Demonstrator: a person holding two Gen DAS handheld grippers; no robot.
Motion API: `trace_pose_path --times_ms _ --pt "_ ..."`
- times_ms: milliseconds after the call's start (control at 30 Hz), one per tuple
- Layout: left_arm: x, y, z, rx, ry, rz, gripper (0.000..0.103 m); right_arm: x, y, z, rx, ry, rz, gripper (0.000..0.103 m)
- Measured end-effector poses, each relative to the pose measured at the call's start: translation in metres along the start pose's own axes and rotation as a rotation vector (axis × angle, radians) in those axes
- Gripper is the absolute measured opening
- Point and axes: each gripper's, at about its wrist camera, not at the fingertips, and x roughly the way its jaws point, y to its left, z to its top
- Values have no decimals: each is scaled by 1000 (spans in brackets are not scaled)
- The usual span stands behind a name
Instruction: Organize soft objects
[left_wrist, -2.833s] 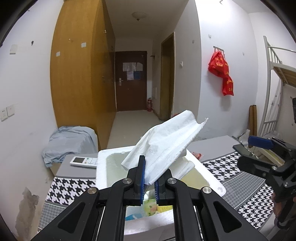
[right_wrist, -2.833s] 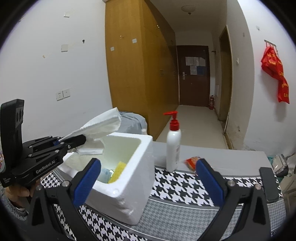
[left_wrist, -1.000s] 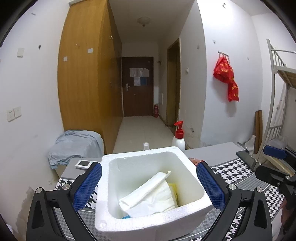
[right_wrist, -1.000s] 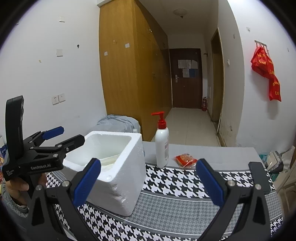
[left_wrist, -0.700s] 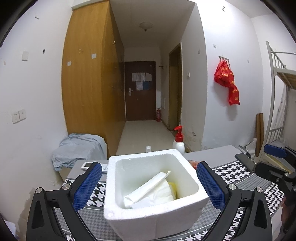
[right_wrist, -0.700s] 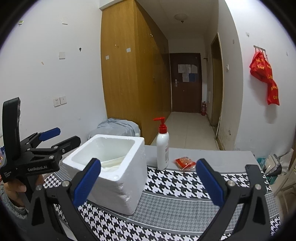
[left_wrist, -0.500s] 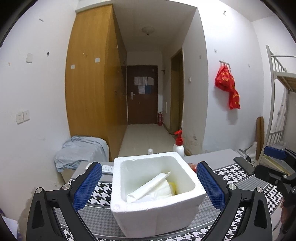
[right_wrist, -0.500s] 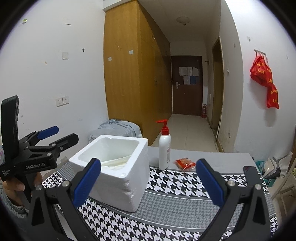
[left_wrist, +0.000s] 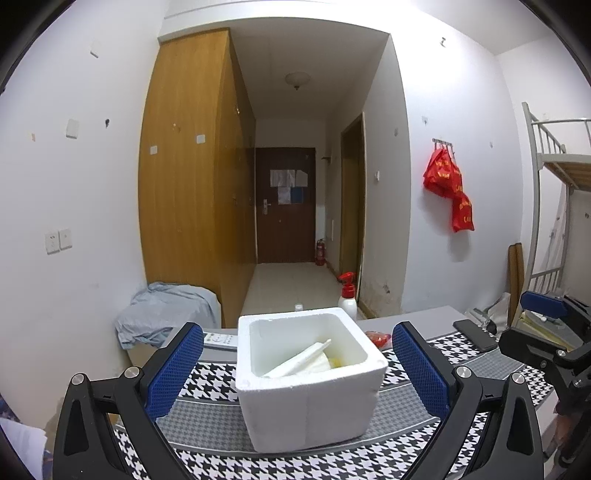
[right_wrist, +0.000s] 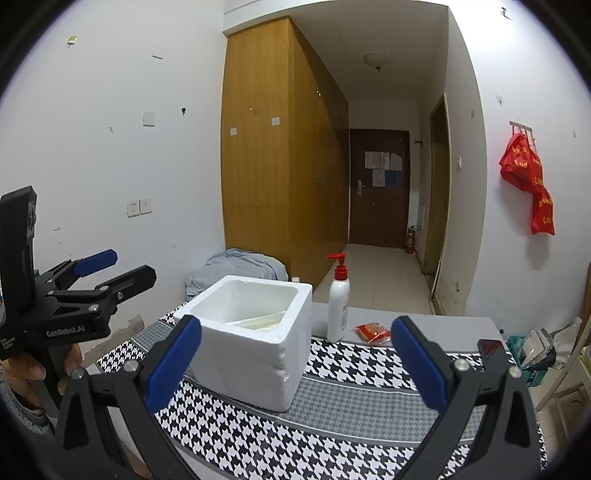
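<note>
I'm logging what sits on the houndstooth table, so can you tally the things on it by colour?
White: 3 (foam box, pump bottle, remote)
Red: 1 (snack packet)
Black: 1 (phone)
Total: 5

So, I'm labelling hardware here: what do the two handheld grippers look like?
Both the left gripper and right gripper have black angular frames, silver screws and blue textured finger pads. The left one carries white "GenRobot.AI" lettering and a blue lever.

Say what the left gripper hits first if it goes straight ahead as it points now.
Likely the white foam box. It sits dead centre between the open fingers of the left gripper, near wall facing it. Depth is unclear.
</note>
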Motion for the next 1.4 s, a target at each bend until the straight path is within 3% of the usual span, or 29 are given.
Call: trace_pose_path --times_ms 600,1400 --pt "-56 -11 -31 -35 -96 19 102 -51 15 -33 13 -87 -17 103" --pt "-89 -24 -99 -11 -78 1 102 -76 32 -107 45 -82 -74 103"
